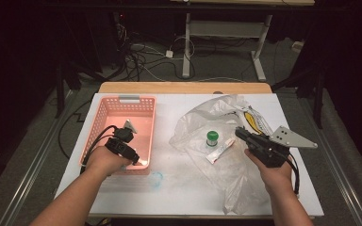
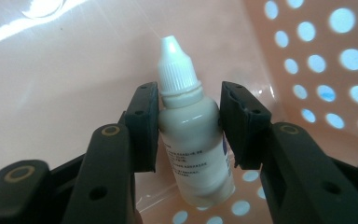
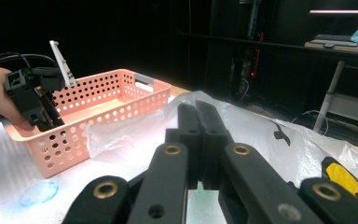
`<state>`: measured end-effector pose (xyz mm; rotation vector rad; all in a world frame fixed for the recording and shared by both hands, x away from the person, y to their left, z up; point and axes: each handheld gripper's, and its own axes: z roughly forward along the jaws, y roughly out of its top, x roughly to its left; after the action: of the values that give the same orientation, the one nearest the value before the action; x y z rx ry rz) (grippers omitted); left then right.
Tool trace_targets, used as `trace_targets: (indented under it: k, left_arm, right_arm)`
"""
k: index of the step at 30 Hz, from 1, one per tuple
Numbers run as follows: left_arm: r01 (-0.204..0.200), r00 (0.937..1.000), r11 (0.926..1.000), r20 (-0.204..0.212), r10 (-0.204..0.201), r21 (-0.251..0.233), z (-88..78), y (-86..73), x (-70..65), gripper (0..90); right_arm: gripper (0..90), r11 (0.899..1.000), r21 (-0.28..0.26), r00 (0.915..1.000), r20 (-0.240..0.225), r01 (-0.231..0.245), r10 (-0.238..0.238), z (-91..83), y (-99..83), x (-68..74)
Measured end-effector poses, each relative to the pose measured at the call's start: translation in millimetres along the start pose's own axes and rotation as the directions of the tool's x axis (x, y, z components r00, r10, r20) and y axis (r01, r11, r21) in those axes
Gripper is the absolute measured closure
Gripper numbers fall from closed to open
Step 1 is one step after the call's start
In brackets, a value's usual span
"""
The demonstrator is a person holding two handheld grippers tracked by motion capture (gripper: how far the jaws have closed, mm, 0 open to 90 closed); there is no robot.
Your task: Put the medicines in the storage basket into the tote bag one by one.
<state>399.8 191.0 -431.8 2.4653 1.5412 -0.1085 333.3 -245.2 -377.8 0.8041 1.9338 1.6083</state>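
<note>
A small white dropper bottle (image 2: 193, 149) with a ribbed white cap stands between the pads of my left gripper (image 2: 189, 119), and both pads touch its shoulders. This gripper (image 1: 135, 159) reaches down into the near right corner of the pink perforated basket (image 1: 122, 101). My right gripper (image 3: 198, 112) is shut with nothing between its jaws. It hovers (image 1: 245, 134) over a crumpled clear plastic bag (image 1: 226, 179) at the right of the table. From the right gripper view, the left gripper (image 3: 46, 112) is at the basket's (image 3: 98, 126) near end.
On the bag lie a small green-capped bottle (image 1: 211, 138) and a white tube with red print (image 1: 220, 150). A blue smear (image 1: 155, 179) marks the white table in front of the basket. Cables and a desk frame are on the floor beyond the table.
</note>
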Motion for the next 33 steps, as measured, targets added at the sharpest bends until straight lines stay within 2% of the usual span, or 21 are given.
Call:
trace_targets:
  k: [5, 8, 11, 16, 19, 22, 25, 26, 27, 31, 33]
  left_arm:
    - [-0.028, 0.9995, 0.9953, -0.019, 0.027, -0.093, -5.0, -7.9, -3.7, 57.8]
    - [-0.045, 0.9986, 0.9857, -0.032, 0.041, -0.162, -8.8, -13.4, -5.4, 57.9]
    - [-0.073, 0.9966, 0.9721, -0.054, 0.063, -0.223, -11.8, -18.5, -8.0, 58.2]
    - [-0.110, 0.9934, 0.9395, -0.067, 0.094, -0.324, -16.1, -28.0, -11.4, 58.3]
    - [-0.131, 0.9908, 0.9230, -0.081, 0.109, -0.362, -17.0, -33.5, -14.3, 58.4]
    - [-0.141, 0.9893, 0.8962, -0.097, 0.110, -0.421, -17.1, -40.1, -16.3, 58.4]
    - [-0.152, 0.9881, 0.8612, -0.098, 0.119, -0.485, -20.4, -46.4, -17.1, 58.4]
    - [-0.152, 0.9882, 0.8519, -0.094, 0.121, -0.501, -21.4, -47.6, -17.1, 58.5]
    - [-0.157, 0.9874, 0.8359, -0.098, 0.124, -0.526, -23.5, -49.4, -17.7, 58.4]
    - [-0.175, 0.9845, 0.8008, -0.113, 0.134, -0.573, -29.5, -52.8, -21.3, 58.4]
    - [-0.170, 0.9854, 0.7810, -0.105, 0.134, -0.601, -33.4, -54.1, -23.1, 58.5]
  right_arm:
    - [90.0, 1.000, 0.001, 1.0000, -0.001, 0.002, -0.002, 0.3, 0.0, 0.6]
    - [90.0, 1.000, 0.001, 1.0000, 0.000, 0.003, -0.003, -0.1, 0.0, 0.1]
    - [90.0, 1.000, 0.001, 1.0000, 0.000, 0.002, -0.002, -0.1, -0.3, 0.4]
    - [90.0, 1.000, 0.002, 1.0000, -0.001, 0.003, -0.003, 0.6, -0.9, 0.5]
    - [90.0, 1.000, 0.006, 1.0000, 0.000, -0.001, 0.001, 0.8, -1.3, 0.7]
    - [90.0, 1.000, 0.008, 1.0000, -0.001, 0.000, 0.000, 1.1, -1.7, 0.7]
    - [90.0, 1.000, 0.006, 1.0000, -0.004, 0.008, -0.008, 1.5, -2.1, 0.3]
    - [90.0, 1.000, 0.006, 1.0000, -0.004, 0.008, -0.008, 1.7, -2.2, 0.3]
    - [90.0, 1.000, 0.007, 1.0000, -0.004, 0.005, -0.005, 1.8, -2.3, 0.5]
    - [90.0, 1.000, 0.009, 1.0000, -0.002, 0.004, -0.003, 2.1, -2.6, 0.7]
    - [90.0, 1.000, 0.013, 1.0000, -0.003, 0.004, -0.004, 2.2, -2.9, 0.6]
